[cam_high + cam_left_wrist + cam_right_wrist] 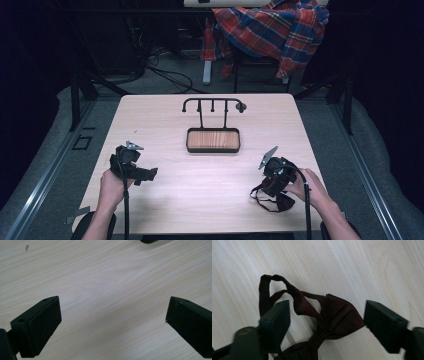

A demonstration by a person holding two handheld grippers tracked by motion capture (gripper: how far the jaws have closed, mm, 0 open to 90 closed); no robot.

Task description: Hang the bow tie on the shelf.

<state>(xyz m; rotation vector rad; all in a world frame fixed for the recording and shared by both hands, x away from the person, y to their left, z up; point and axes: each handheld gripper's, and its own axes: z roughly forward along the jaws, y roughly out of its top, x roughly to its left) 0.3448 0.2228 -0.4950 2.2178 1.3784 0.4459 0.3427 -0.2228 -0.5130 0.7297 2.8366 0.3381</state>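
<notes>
Near the surface's right front corner, the open right tongs (325, 322) straddle the bow tie (332, 315); left tongs (112, 322) open, idle.

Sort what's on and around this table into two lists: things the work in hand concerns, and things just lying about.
In the job:
- dark red bow tie with its strap, on the table
- right gripper, jaws open astride the bow tie
- black rack with hooks and wooden tray, probably

Lying about:
- left gripper, open over bare wood
- plaid shirt on the chair behind
</notes>
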